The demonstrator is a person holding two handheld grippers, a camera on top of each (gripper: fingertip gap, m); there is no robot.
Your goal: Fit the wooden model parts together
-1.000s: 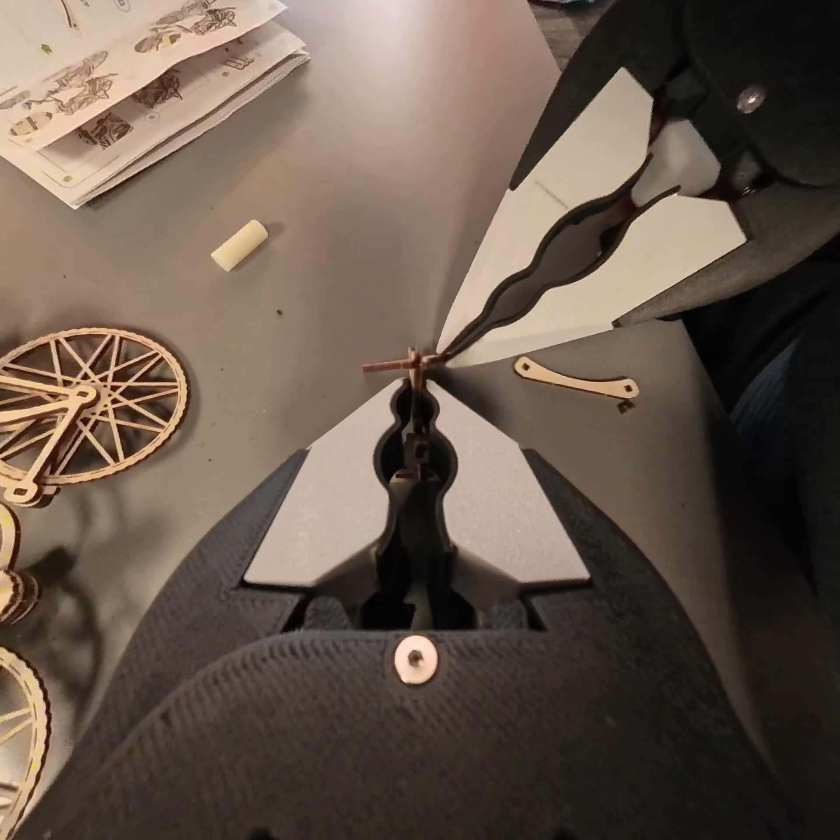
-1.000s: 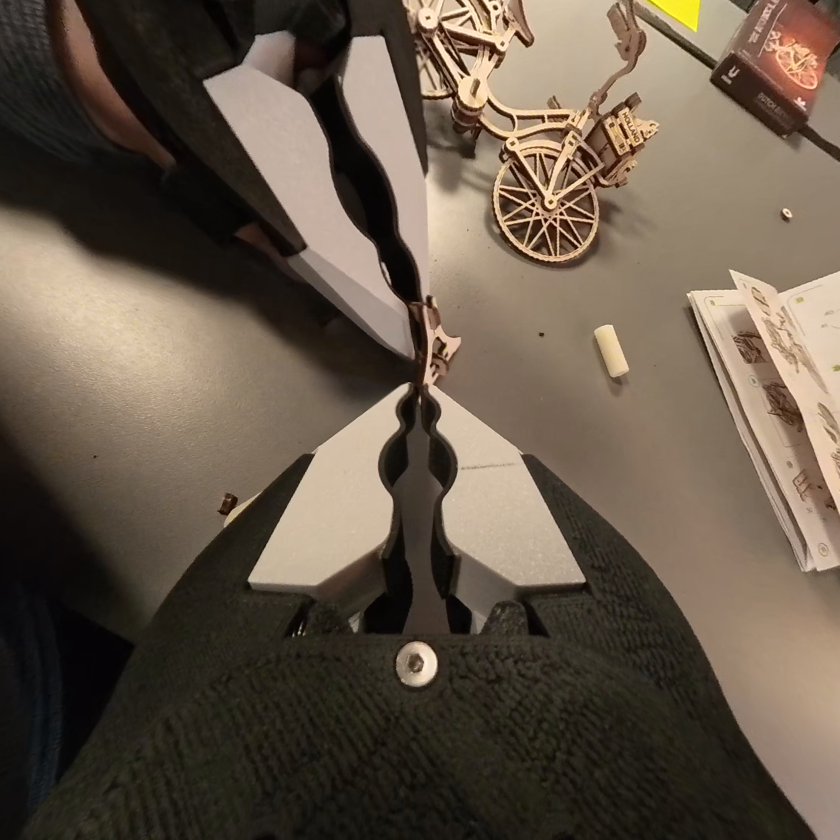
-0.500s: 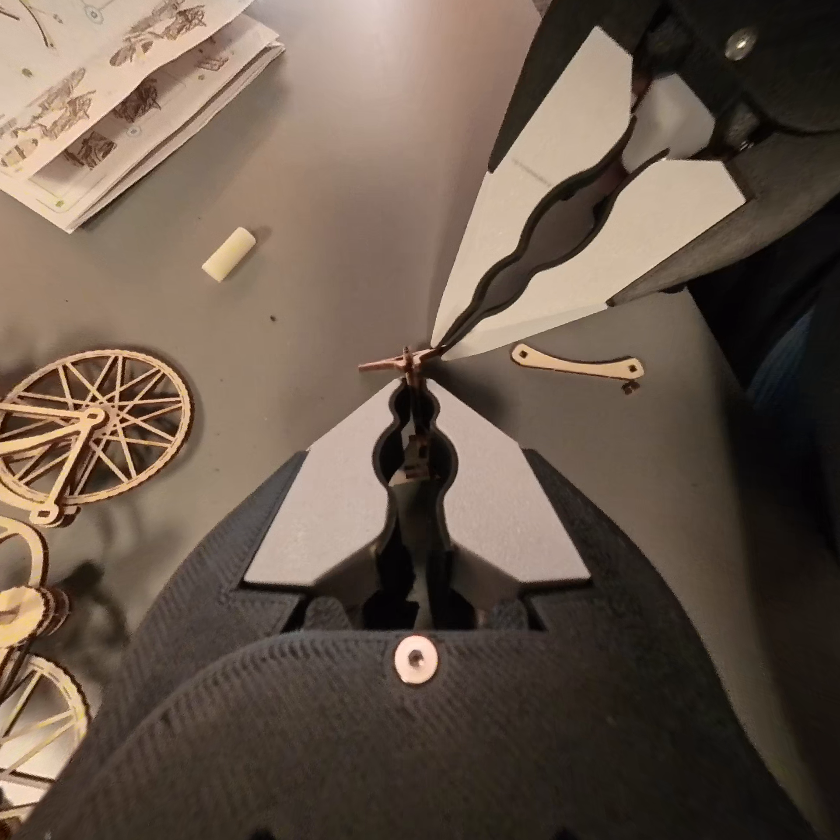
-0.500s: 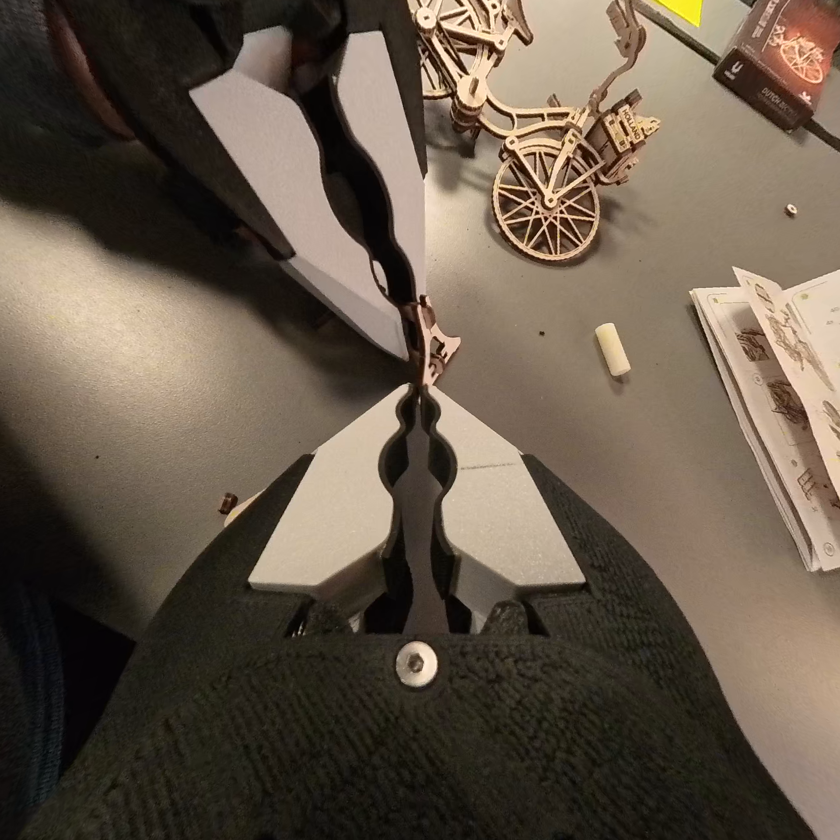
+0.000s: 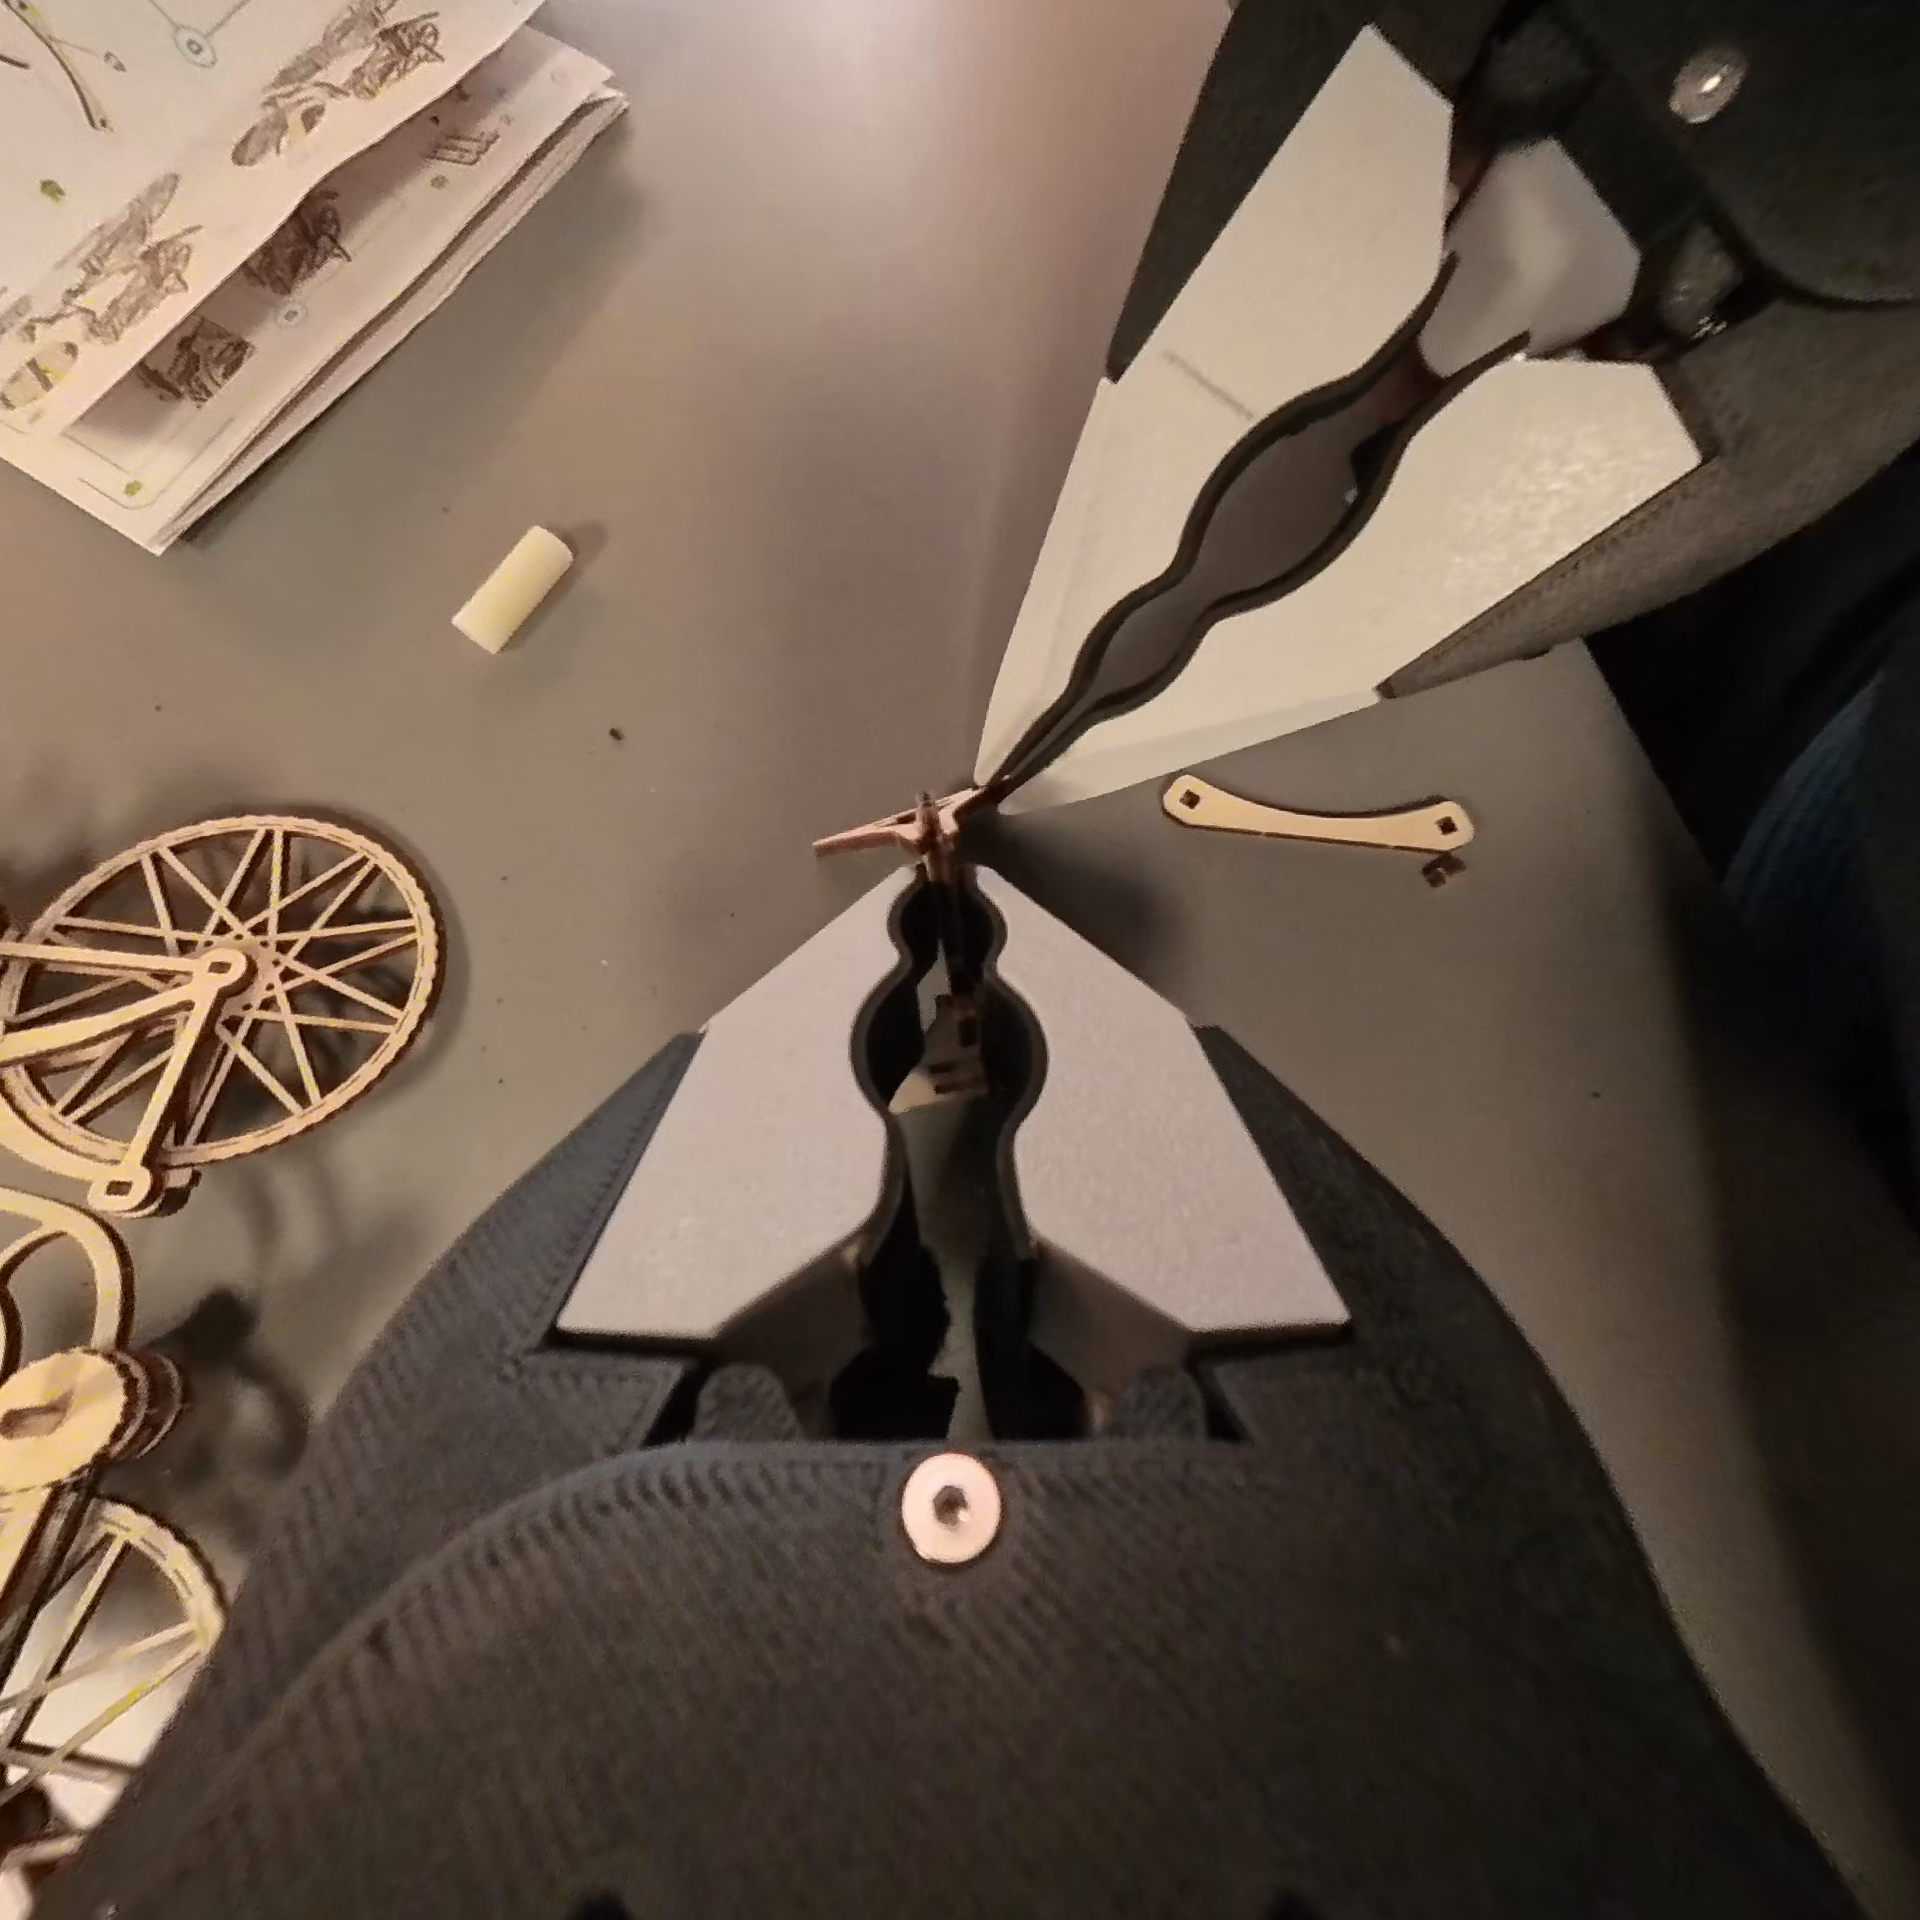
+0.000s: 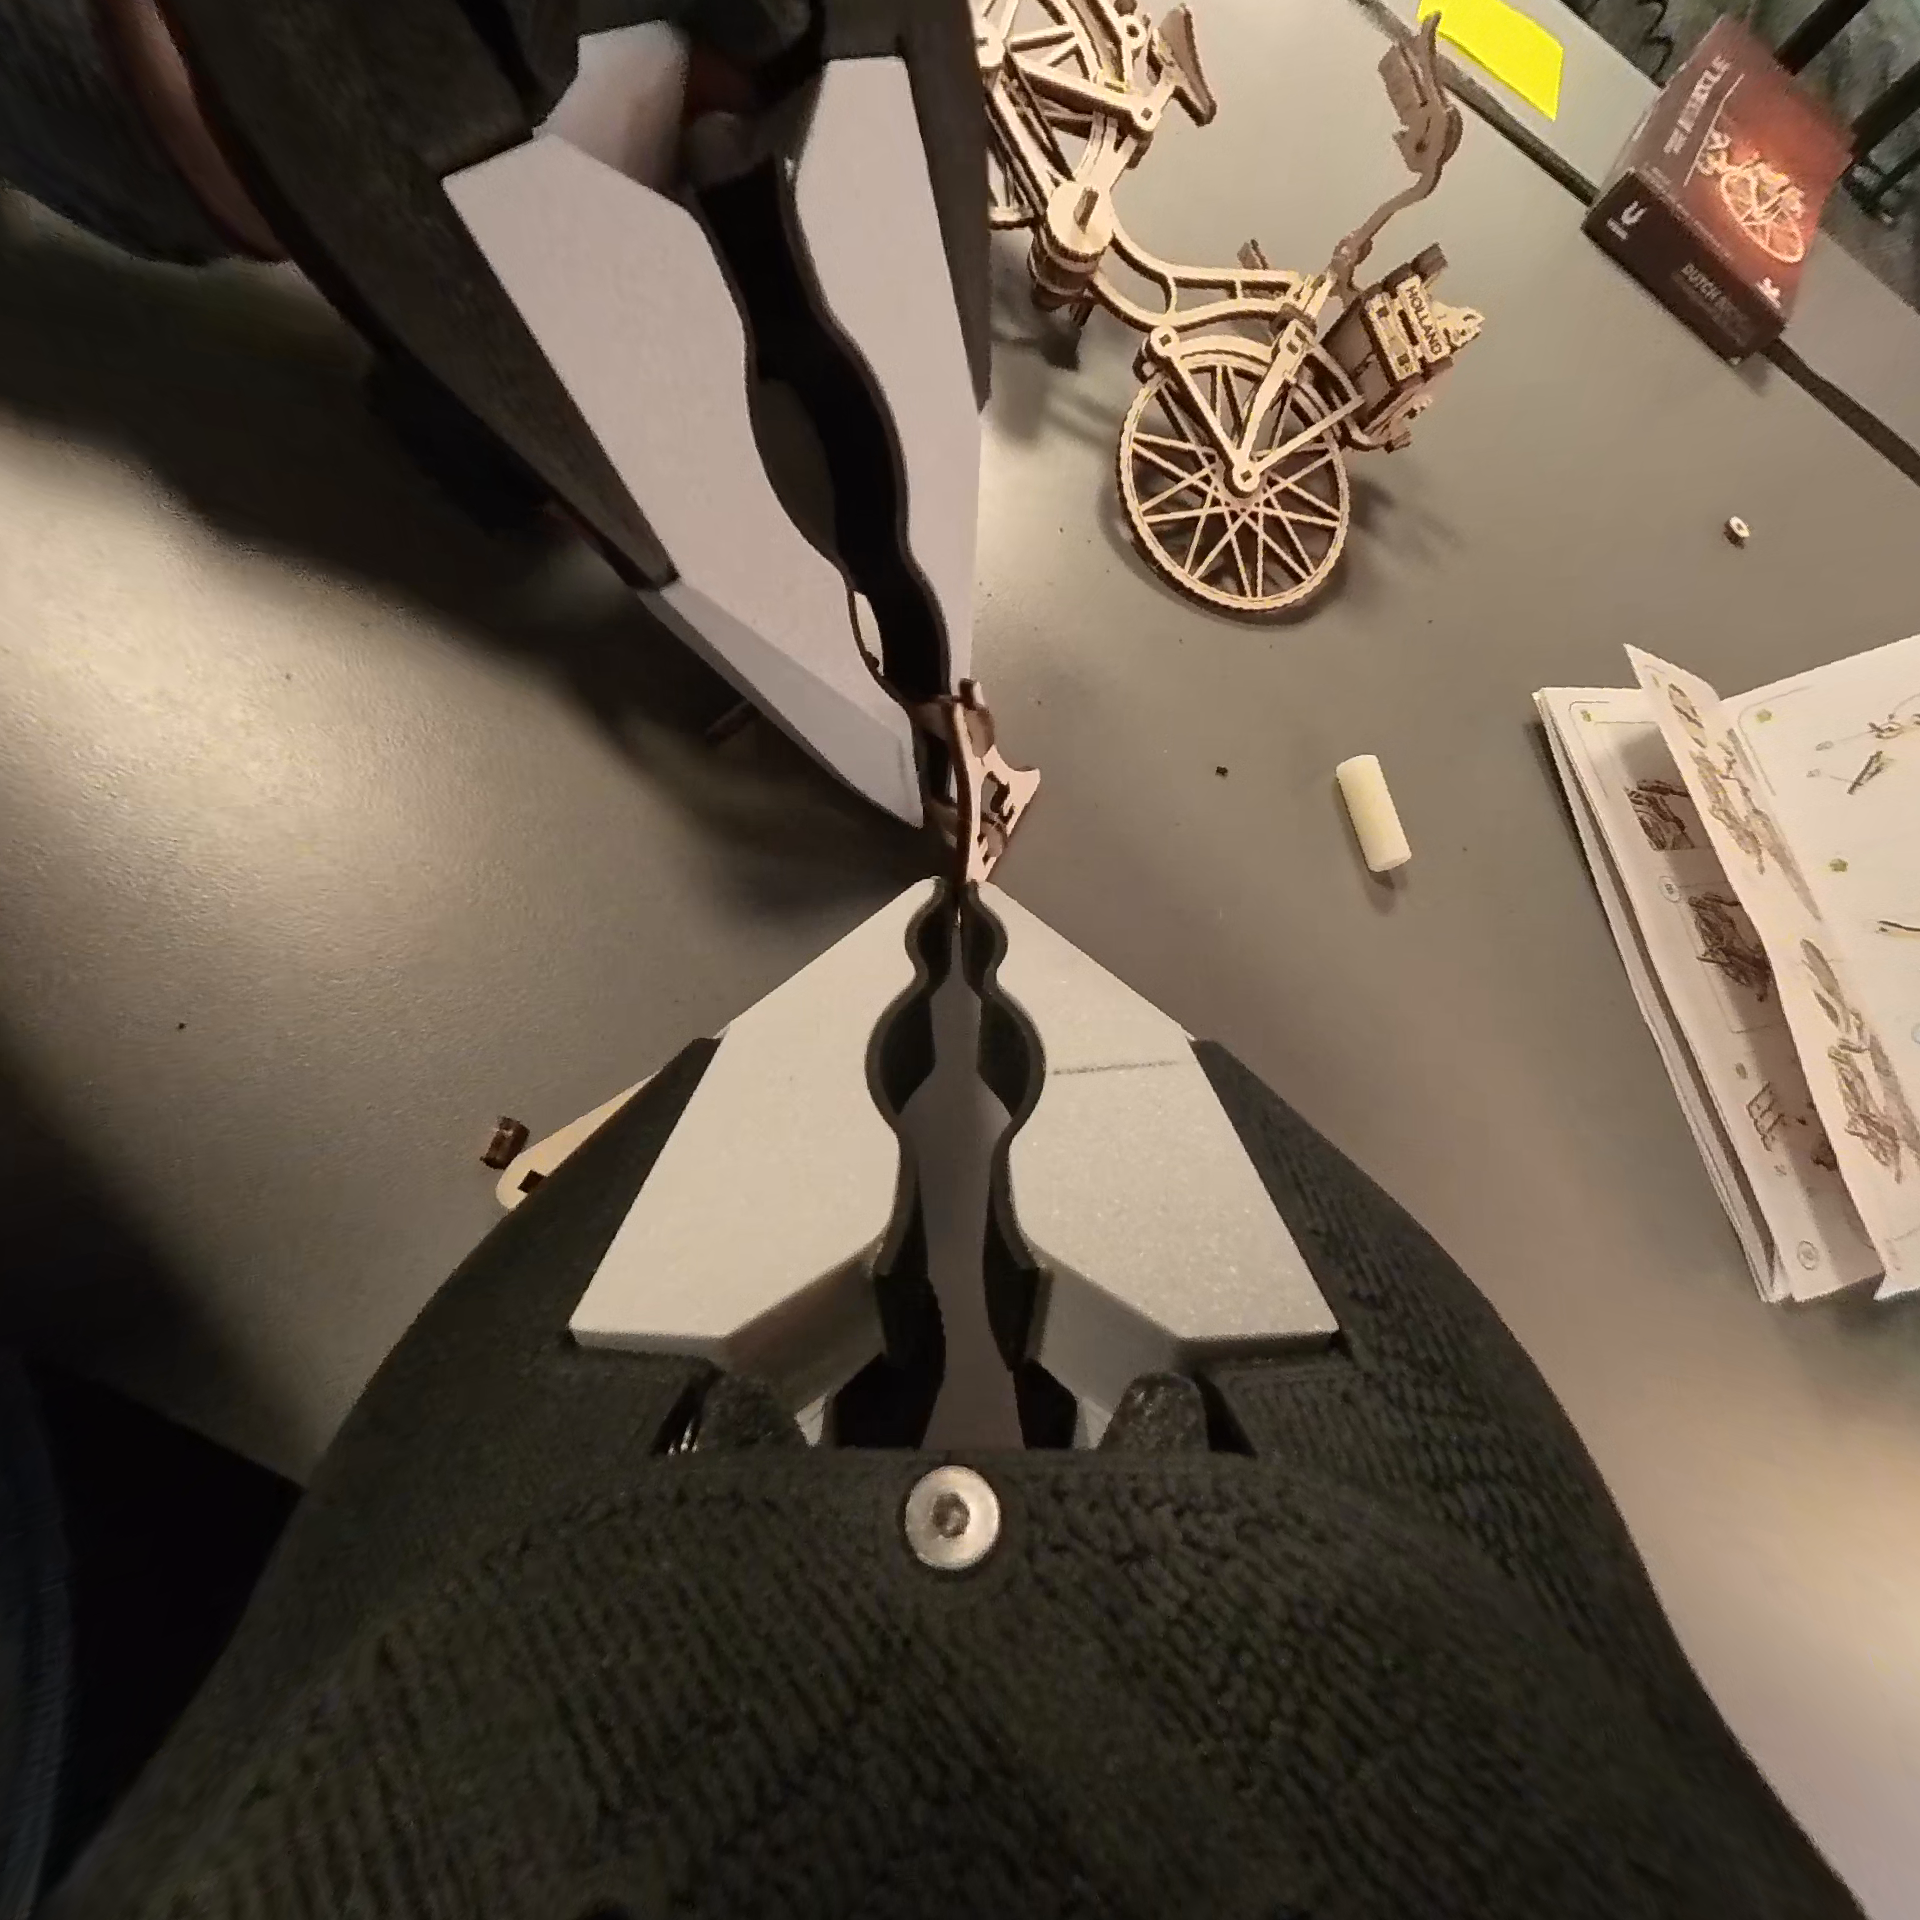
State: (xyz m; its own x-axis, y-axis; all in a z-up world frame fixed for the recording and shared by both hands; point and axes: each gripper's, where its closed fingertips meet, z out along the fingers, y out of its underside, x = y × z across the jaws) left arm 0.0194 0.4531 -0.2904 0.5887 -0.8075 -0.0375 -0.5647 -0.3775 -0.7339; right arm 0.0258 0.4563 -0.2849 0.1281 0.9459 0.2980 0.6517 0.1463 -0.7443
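Wooden part [image 5: 883, 837] crosswise between both tongs

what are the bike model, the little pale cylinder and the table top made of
Bicycle model: thin pale plywood by the look, unfinished, with dark edges that suggest laser cutting.
Pale cylinder: cream, matte and smooth; possibly wax or soft plastic, the look leaves it open.
Table: flat grey surface with a dull sheen, likely laminate or painted board.

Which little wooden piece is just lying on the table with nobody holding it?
The long, thin curved wooden strip, lying flat beside the right gripper. The other small wooden pieces are pinched between the two grippers, held above the table.
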